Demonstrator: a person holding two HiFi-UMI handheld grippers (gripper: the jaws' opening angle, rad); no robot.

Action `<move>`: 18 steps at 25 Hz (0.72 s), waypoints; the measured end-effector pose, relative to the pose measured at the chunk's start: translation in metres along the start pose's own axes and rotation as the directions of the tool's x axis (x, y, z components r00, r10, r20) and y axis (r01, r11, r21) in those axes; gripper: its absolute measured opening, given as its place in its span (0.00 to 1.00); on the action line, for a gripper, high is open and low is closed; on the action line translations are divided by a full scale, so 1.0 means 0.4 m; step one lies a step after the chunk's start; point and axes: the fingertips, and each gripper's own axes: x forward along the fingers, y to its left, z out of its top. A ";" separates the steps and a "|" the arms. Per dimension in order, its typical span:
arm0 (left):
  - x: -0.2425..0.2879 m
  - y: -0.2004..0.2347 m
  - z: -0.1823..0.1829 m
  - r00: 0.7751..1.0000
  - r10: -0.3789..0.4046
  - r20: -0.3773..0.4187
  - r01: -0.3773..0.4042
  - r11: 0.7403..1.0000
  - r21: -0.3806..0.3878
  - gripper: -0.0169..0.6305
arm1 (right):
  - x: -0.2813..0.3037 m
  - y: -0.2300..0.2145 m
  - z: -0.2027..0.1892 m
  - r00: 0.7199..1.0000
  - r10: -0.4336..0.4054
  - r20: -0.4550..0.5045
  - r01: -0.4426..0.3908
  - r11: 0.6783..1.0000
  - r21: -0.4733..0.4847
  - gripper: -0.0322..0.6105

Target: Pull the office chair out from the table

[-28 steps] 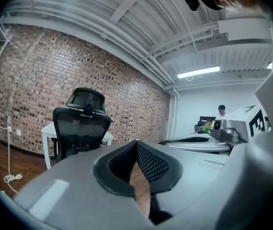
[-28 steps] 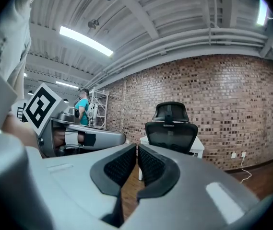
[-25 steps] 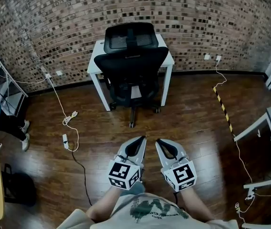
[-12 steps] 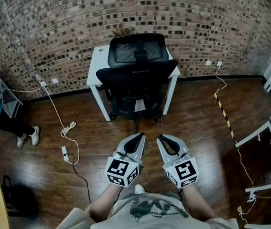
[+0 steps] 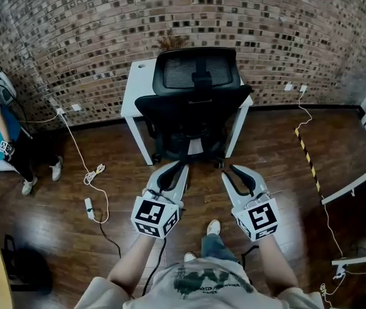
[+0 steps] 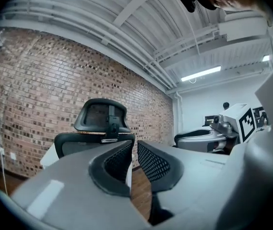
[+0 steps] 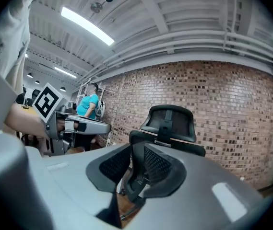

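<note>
The chair [image 5: 192, 102] stands pushed in at the table [image 5: 133, 89], near but apart from both level grippers: left gripper [image 5: 181, 166] clenched and empty, right gripper [image 5: 229, 170] just opening slightly, nothing between its jaws.

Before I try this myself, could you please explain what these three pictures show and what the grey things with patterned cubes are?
There's no robot arm: a person holds a pair of tongs in each hand. The top-down picture comes from a camera on the person's head. In it, the left tongs and right tongs point at a black office chair pushed in at a white table by a brick wall. The other two pictures come from cameras riding on each pair of tongs, looking along the jaws. The patterned cubes are part of the tongs. The left jaws are practically together, and the right jaws have just been opening. Neither holds anything. The chair hides most of the tabletop.
</note>
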 end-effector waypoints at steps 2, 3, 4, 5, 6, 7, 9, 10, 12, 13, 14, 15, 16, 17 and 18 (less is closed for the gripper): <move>0.024 0.054 0.014 1.000 0.027 0.010 -0.027 0.999 0.022 0.08 | 0.037 -0.037 0.006 1.000 0.001 0.012 -0.001 1.000 -0.019 0.17; 0.037 0.081 0.021 0.999 0.039 0.017 -0.040 0.999 0.031 0.08 | 0.055 -0.056 0.006 1.000 0.001 0.016 0.000 1.000 -0.024 0.18; 0.051 0.107 0.026 0.998 0.051 0.022 -0.052 0.998 0.042 0.10 | 0.074 -0.076 0.002 1.000 0.000 0.018 0.000 1.000 -0.031 0.18; 0.066 0.133 0.031 0.998 0.062 0.024 -0.063 0.996 0.054 0.12 | 0.094 -0.096 -0.002 1.000 0.000 0.019 0.001 0.999 -0.042 0.20; 0.083 0.160 0.037 0.997 0.074 0.023 -0.076 0.995 0.069 0.14 | 0.115 -0.118 -0.003 1.000 0.001 0.021 0.000 0.999 -0.055 0.21; 0.102 0.186 0.044 0.996 0.087 0.022 -0.088 0.993 0.084 0.15 | 0.138 -0.141 -0.001 1.000 0.004 0.023 -0.003 0.998 -0.066 0.21; 0.143 0.235 0.058 0.994 0.109 0.017 -0.111 0.987 0.114 0.17 | 0.180 -0.190 0.003 1.000 0.010 0.024 -0.008 0.996 -0.087 0.22; 0.164 0.257 0.064 0.993 0.118 0.012 -0.118 0.985 0.126 0.18 | 0.198 -0.217 0.003 1.000 0.011 0.023 -0.009 0.995 -0.097 0.23; 0.204 0.297 0.065 0.992 0.128 -0.001 -0.127 0.981 0.148 0.22 | 0.235 -0.266 0.000 1.000 0.017 0.019 -0.014 0.993 -0.118 0.23; 0.221 0.317 0.063 0.991 0.134 -0.008 -0.131 0.979 0.157 0.24 | 0.252 -0.288 -0.004 1.000 0.021 0.017 -0.019 0.992 -0.125 0.24; 0.236 0.338 0.060 0.990 0.140 -0.014 -0.136 0.977 0.166 0.25 | 0.269 -0.310 -0.008 1.000 0.024 0.016 -0.022 0.991 -0.134 0.25; 0.251 0.358 0.059 0.989 0.147 -0.020 -0.141 0.974 0.176 0.26 | 0.285 -0.332 -0.010 0.999 0.028 0.020 -0.025 0.989 -0.146 0.25; 0.265 0.377 0.058 0.988 0.153 -0.026 -0.145 0.972 0.186 0.27 | 0.301 -0.353 -0.011 0.999 0.034 0.023 -0.030 0.988 -0.155 0.25; 0.278 0.394 0.058 0.987 0.157 -0.034 -0.147 0.969 0.197 0.28 | 0.314 -0.374 -0.014 0.999 0.039 0.021 -0.035 0.987 -0.158 0.25; 0.291 0.410 0.055 0.986 0.158 -0.046 -0.145 0.967 0.208 0.30 | 0.326 -0.395 -0.020 0.999 0.045 0.013 -0.043 0.987 -0.158 0.26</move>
